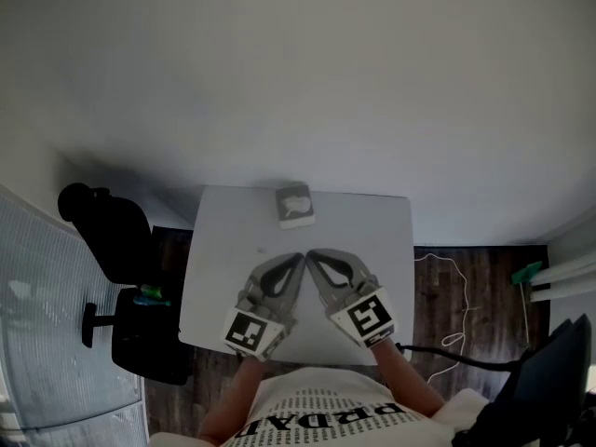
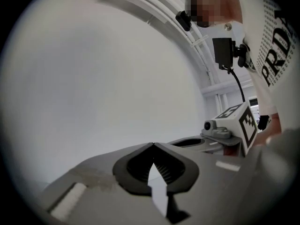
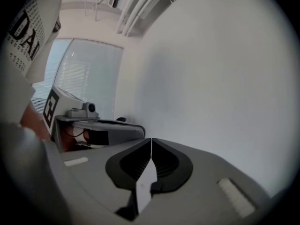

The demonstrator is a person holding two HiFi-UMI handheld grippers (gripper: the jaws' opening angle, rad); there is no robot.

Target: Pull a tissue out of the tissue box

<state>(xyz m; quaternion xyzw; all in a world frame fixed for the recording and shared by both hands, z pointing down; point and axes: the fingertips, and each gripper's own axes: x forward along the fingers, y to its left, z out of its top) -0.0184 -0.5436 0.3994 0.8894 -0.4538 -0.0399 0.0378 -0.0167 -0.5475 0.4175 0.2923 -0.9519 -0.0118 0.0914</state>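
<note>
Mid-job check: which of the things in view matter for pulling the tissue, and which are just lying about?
For the job:
- tissue box, at the far edge of the table
- left gripper, jaws together, empty
- right gripper, jaws together, empty

Just lying about:
- black office chair, left of the table
- black cable, on the floor at right

Shirt: black print, seen upside down, partly legible "PRDA". Nothing else readable.
</note>
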